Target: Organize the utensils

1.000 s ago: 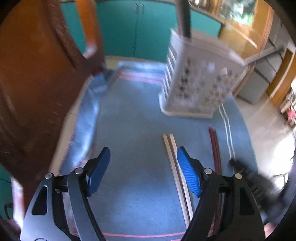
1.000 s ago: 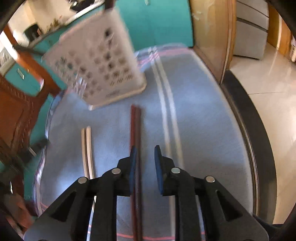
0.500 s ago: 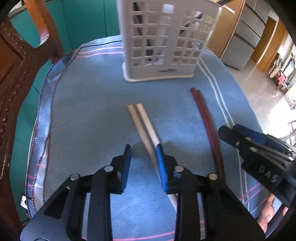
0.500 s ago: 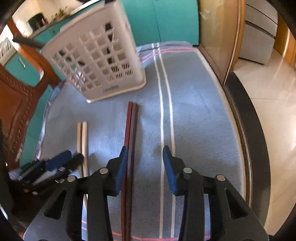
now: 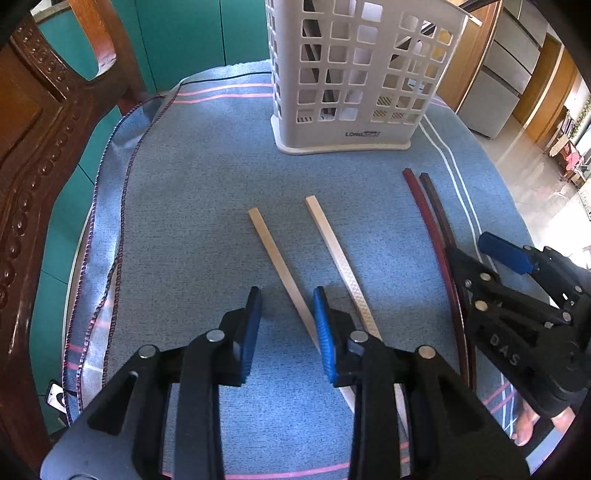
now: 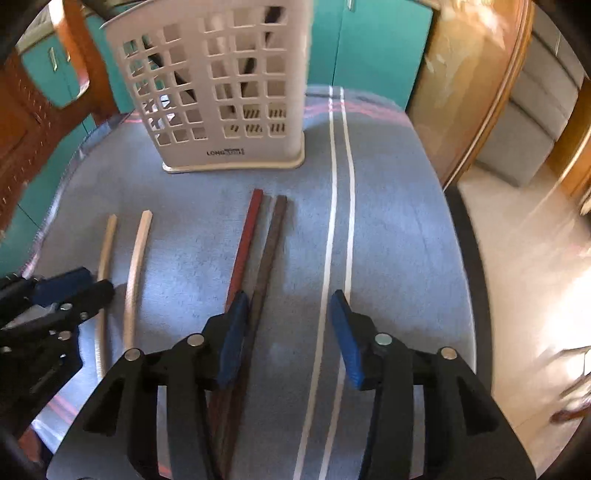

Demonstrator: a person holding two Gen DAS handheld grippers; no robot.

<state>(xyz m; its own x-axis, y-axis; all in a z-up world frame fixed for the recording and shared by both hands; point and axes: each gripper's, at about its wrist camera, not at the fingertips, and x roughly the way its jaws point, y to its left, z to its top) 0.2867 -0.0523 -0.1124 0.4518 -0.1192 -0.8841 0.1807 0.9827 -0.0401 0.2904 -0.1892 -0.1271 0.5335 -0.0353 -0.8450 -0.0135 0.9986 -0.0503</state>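
Two pale wooden chopsticks [image 5: 280, 266] [image 6: 135, 266] lie spread apart on the blue cloth [image 5: 192, 206]. Two dark red-brown chopsticks [image 5: 432, 225] [image 6: 258, 254] lie side by side to their right. A white slotted utensil basket [image 5: 354, 74] [image 6: 221, 92] stands upright behind them with dark utensils inside. My left gripper [image 5: 286, 325] is open, low over the cloth, its right finger by the left pale chopstick. My right gripper [image 6: 288, 328] is open, its left finger over the dark chopsticks. It also shows in the left wrist view [image 5: 517, 302].
A carved wooden chair [image 5: 33, 122] stands close at the left of the table. Teal cabinet doors [image 5: 192, 33] are behind. The table edge [image 6: 465, 229] falls to a tiled floor on the right. White stripes [image 6: 340, 206] run along the cloth.
The left gripper opened a little and the pale chopsticks spread apart. The right gripper opened wider and moved slightly right of the dark chopsticks.
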